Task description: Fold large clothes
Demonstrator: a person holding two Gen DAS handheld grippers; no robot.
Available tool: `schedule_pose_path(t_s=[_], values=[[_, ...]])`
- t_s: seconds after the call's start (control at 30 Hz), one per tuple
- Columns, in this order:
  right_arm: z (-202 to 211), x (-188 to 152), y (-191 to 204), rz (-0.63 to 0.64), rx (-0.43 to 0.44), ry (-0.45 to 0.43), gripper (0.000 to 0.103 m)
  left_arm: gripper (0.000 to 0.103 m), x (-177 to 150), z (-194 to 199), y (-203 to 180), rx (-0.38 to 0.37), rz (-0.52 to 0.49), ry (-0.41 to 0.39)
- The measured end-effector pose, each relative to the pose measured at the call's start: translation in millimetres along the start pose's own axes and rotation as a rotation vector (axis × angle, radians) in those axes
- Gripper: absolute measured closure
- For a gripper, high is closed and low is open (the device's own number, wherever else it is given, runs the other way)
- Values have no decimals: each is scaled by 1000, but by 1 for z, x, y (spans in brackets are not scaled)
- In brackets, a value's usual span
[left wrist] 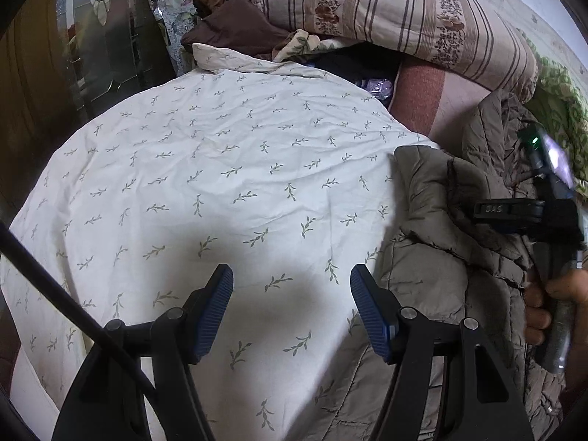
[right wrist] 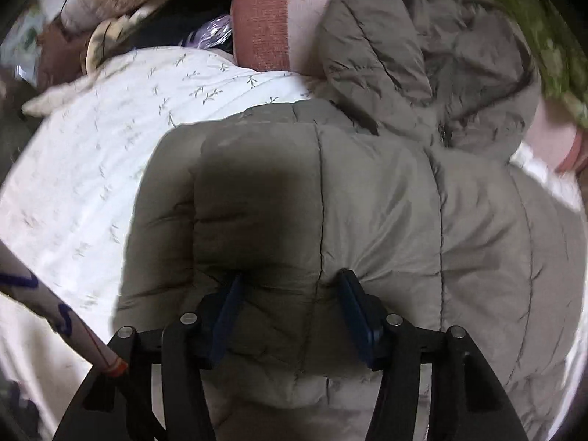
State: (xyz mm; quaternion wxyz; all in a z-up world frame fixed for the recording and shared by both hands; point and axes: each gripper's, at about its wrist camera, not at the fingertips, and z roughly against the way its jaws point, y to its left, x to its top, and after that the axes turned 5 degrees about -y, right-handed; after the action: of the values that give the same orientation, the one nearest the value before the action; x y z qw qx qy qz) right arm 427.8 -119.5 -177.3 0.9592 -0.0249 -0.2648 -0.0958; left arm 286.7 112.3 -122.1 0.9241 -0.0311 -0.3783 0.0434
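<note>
Left wrist view: left tool (left wrist: 292,307), two blue-padded fingers spread wide, nothing between them, hovering over a white bed sheet (left wrist: 220,169) printed with small green sprigs. One grey-brown puffer jacket (left wrist: 441,242) lies rumpled along the sheet's right side, its edge running under the tool's right finger (left wrist: 371,316); whether the finger touches the fabric can't be told. Right tool (left wrist: 514,213) seen side-on at the far right, over the jacket, with one hand (left wrist: 540,305) on its handle and a green light lit near its top; its opening isn't readable from this angle. At the head of the bed: one striped floral quilt (left wrist: 404,11) folded on top, one pink pillow (left wrist: 430,99) under it, one brown garment (left wrist: 235,25) bunched to the left, one green patterned cloth (left wrist: 562,110) at the right edge. One black cable (left wrist: 55,294) crosses the lower left. Right wrist view: right tool (right wrist: 290,312) with both fingers partly closed on a thick fold of the puffer jacket (right wrist: 330,202), padding bulging between and over the blue pads (right wrist: 352,312). Jacket fills most of the frame, quilted seams running away from the tool, a second bunched section (right wrist: 422,55) behind. Sprig sheet (right wrist: 110,147) to the left, pink pillow (right wrist: 264,25) at top, green cloth (right wrist: 533,18) top right. One white tube-like object with blue marks (right wrist: 55,308) lower left, blurred, not identifiable.
</note>
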Motion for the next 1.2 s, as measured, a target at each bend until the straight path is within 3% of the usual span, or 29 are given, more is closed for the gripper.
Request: schedule_pose_path(t_s=[0.1, 0.2, 0.37, 0.53, 0.67, 0.87, 1.2], values=[[31, -4, -3, 27, 19, -35, 43, 38, -3, 2, -5, 5, -20, -2], [75, -29, -19, 54, 7, -80, 33, 38, -7, 10, -12, 7, -41, -16], [137, -112, -76, 62, -65, -97, 31, 38, -19, 43, -32, 8, -104, -85], [177, -200, -128, -44, -99, -91, 28, 38, -45, 91, -64, -31, -208, -186], [197, -247, -153, -107, -122, -78, 26, 37, -70, 114, -84, -51, -288, -214], [222, -274, -167, -134, -149, -94, 26, 37, -94, 128, -107, -101, -339, -198], [239, -277, -155, -115, -174, -152, 23, 37, -98, 128, -109, -150, -316, -158]])
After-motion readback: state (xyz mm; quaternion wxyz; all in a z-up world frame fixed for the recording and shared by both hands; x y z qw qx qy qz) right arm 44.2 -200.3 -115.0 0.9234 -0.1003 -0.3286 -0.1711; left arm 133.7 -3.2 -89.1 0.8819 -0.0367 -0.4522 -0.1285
